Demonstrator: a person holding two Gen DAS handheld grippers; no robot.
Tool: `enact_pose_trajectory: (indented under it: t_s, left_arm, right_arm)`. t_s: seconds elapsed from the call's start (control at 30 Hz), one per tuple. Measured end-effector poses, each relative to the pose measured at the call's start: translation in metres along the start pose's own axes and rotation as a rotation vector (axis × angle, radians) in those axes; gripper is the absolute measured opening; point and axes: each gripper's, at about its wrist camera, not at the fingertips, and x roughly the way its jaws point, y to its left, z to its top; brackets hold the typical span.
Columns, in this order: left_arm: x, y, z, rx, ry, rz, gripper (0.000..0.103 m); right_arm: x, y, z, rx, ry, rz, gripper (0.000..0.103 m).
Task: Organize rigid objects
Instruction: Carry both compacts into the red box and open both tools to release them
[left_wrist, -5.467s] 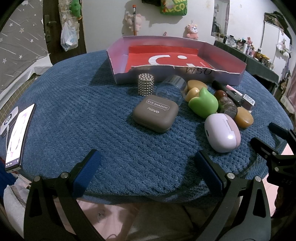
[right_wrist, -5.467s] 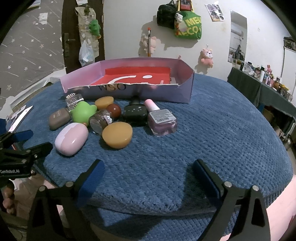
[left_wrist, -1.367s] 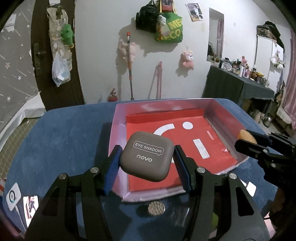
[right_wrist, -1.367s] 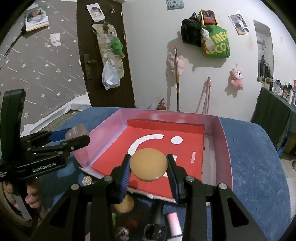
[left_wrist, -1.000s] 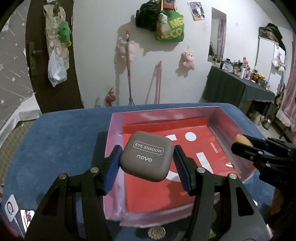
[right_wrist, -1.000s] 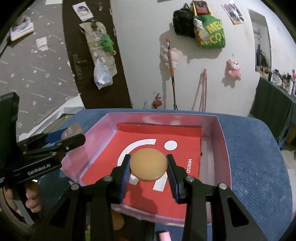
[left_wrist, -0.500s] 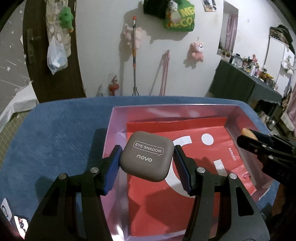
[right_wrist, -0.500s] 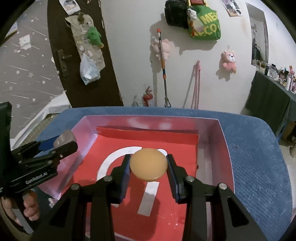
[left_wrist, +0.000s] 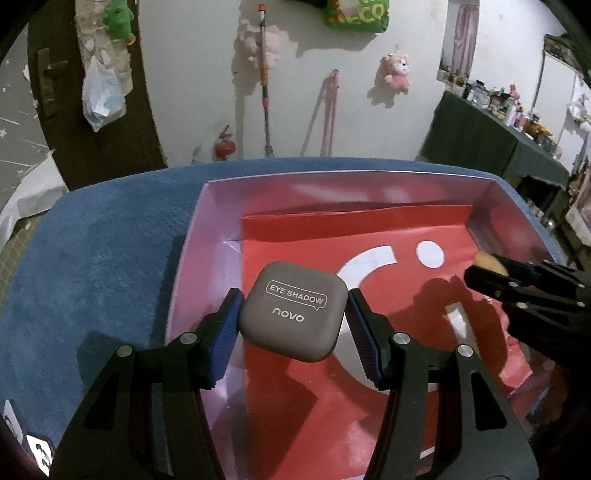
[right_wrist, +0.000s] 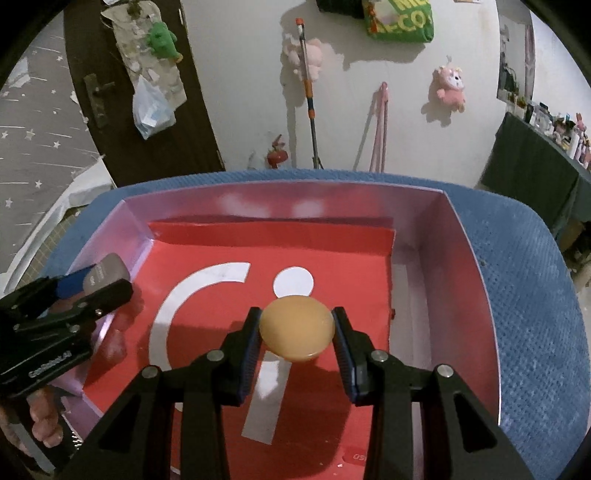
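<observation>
My left gripper (left_wrist: 291, 317) is shut on a taupe eye shadow case (left_wrist: 293, 314) and holds it above the left part of the pink box (left_wrist: 207, 206) with a red lining. My right gripper (right_wrist: 297, 330) is shut on a round orange compact (right_wrist: 295, 328) and holds it above the middle of the same box (right_wrist: 465, 236). The left gripper with the case shows at the left of the right wrist view (right_wrist: 107, 275). The right gripper with the orange compact (left_wrist: 487, 260) shows at the right of the left wrist view.
The box sits on a round table under a blue cloth (left_wrist: 99, 258). A phone (left_wrist: 37, 450) lies at the table's near left edge. A dark side table with bottles (left_wrist: 491, 140) stands at the right wall. A door (right_wrist: 122, 92) is behind.
Both grippers have moved forward and lower over the box, each still holding its object. The box's floor now fills more of both views.
</observation>
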Motion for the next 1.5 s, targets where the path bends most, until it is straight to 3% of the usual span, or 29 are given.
enact_pose_trajectory:
  t_s: [0.2,0.37,0.47,0.8,0.97,1.5]
  left_arm:
    - [0.003,-0.006,-0.001,0.034,0.001,0.022,0.055]
    - [-0.01,-0.011,-0.001,0.034,-0.022,-0.045,0.055]
    - [-0.013,-0.019,-0.001,0.069,-0.039,-0.047,0.055]
    - [0.017,-0.009,-0.006,0.018,0.083,-0.087,0.055]
    - [0.034,-0.006,-0.012,-0.009,0.183,-0.106,0.055]
    - [0.033,-0.009,-0.014,0.006,0.183,-0.091,0.055]
  right_arm:
    - [0.0,-0.005,0.0,0.009,0.003,-0.021,0.04]
    - [0.001,-0.004,-0.002,0.004,0.012,-0.024,0.04]
    - [0.002,-0.004,-0.002,0.003,0.014,-0.026,0.04]
    - [0.006,0.0,-0.007,-0.015,0.038,-0.034,0.04]
    - [0.013,-0.001,-0.009,-0.007,0.08,-0.034,0.04]
    - [0.017,0.002,-0.015,-0.012,0.123,-0.043,0.04]
